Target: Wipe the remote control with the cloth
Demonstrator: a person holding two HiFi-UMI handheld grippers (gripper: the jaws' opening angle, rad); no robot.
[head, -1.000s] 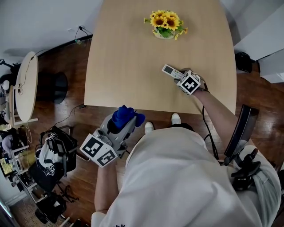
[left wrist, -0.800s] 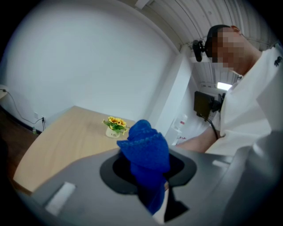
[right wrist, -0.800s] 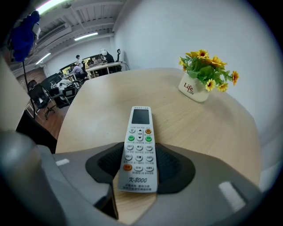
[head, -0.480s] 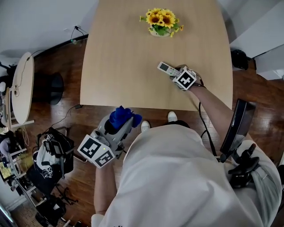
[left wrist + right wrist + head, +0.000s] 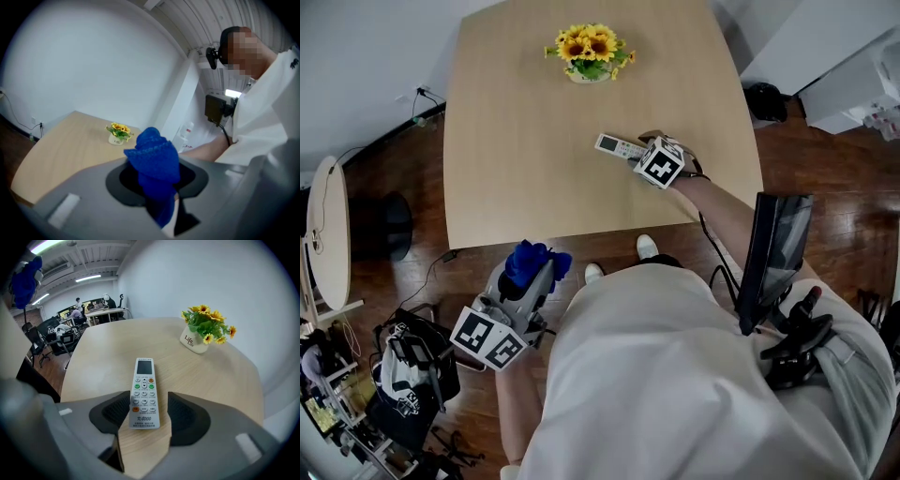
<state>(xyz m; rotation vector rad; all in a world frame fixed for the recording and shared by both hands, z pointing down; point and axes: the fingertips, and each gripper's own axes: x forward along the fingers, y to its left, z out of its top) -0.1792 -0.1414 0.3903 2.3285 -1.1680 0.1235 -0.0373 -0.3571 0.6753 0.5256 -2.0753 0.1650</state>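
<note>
Blue cloth (image 5: 152,161) is clamped in my left gripper (image 5: 525,281), well short of the flower pot (image 5: 589,56) and off the table (image 5: 506,159). Nearer the pot, the remote (image 5: 615,145) lies flat on the table between my right gripper's (image 5: 639,155) parted jaws. I judge wiping has not begun.

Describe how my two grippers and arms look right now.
Left gripper and right gripper: grey shells, dark pads, each topped by a white cube with black square markers. White short-sleeved shirt; a black cable runs along the right forearm.
</note>
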